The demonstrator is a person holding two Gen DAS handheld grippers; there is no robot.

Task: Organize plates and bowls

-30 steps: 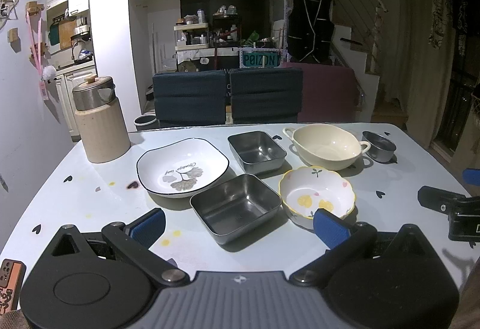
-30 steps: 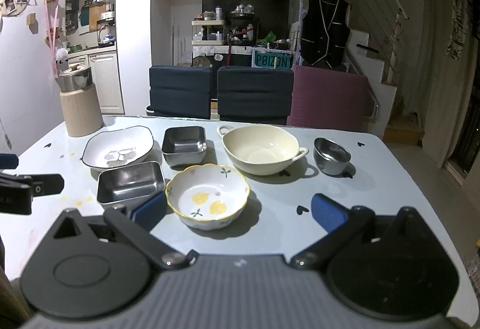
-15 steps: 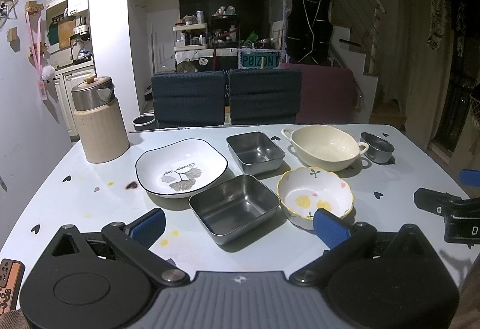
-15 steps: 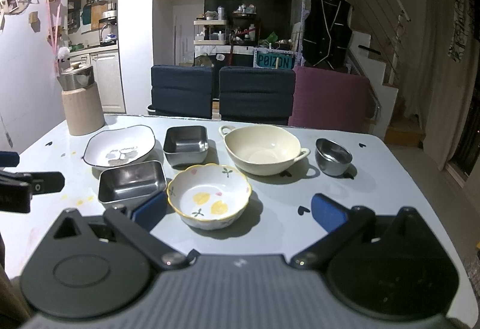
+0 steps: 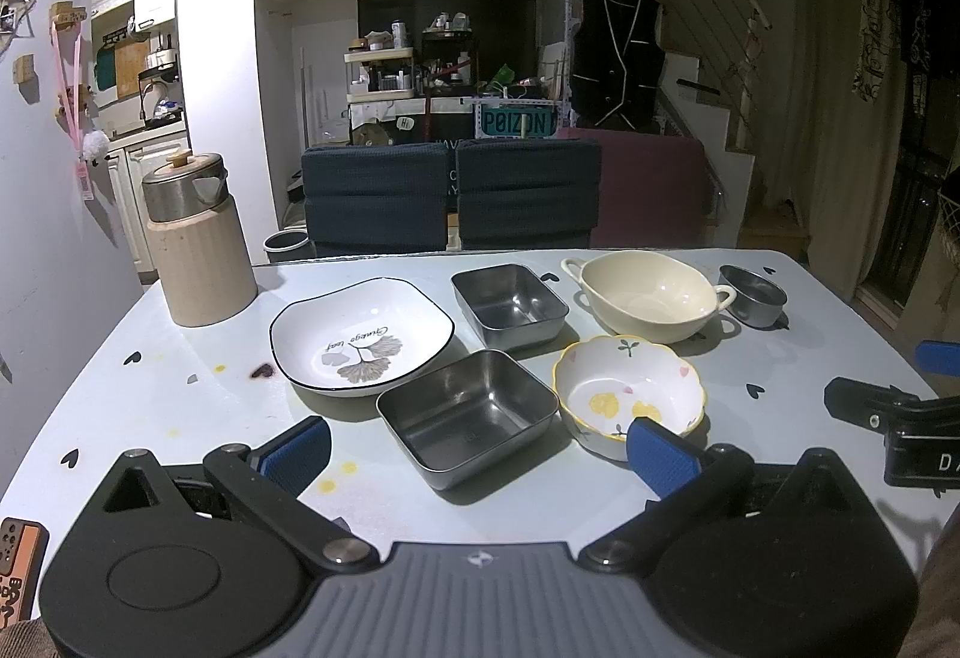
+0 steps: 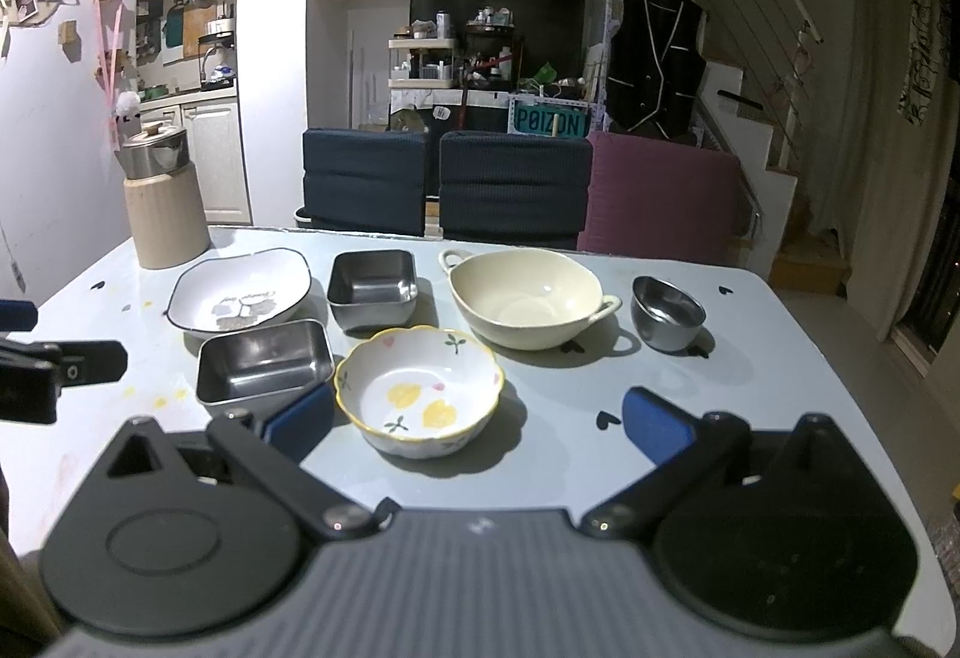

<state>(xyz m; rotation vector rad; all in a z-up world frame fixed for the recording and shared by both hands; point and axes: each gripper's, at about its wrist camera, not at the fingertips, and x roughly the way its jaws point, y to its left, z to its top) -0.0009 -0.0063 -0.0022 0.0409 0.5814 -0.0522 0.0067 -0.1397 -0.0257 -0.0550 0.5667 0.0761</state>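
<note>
On the white table (image 5: pixel 180 394) lie a white square plate with a leaf print (image 5: pixel 362 334) (image 6: pixel 240 295), two steel square dishes (image 5: pixel 468 415) (image 5: pixel 509 303), a flowered bowl with a yellow rim (image 5: pixel 627 394) (image 6: pixel 420 391), a cream two-handled bowl (image 5: pixel 648 295) (image 6: pixel 528 295) and a small steel bowl (image 5: pixel 753 286) (image 6: pixel 667 313). My left gripper (image 5: pixel 480 448) is open, low over the near edge in front of the larger steel dish. My right gripper (image 6: pixel 479 421) is open, just short of the flowered bowl. Neither holds anything.
A beige canister with a steel lid (image 5: pixel 195 244) (image 6: pixel 159 199) stands at the table's back left. Two dark blue chairs (image 5: pixel 450 196) and a maroon one (image 6: pixel 660 199) line the far side. A phone (image 5: pixel 18 562) lies at the near left corner.
Both grippers have drifted slightly; the dishes sit a touch lower and nearer in view. Nothing on the table has moved, and both grippers stay open.
</note>
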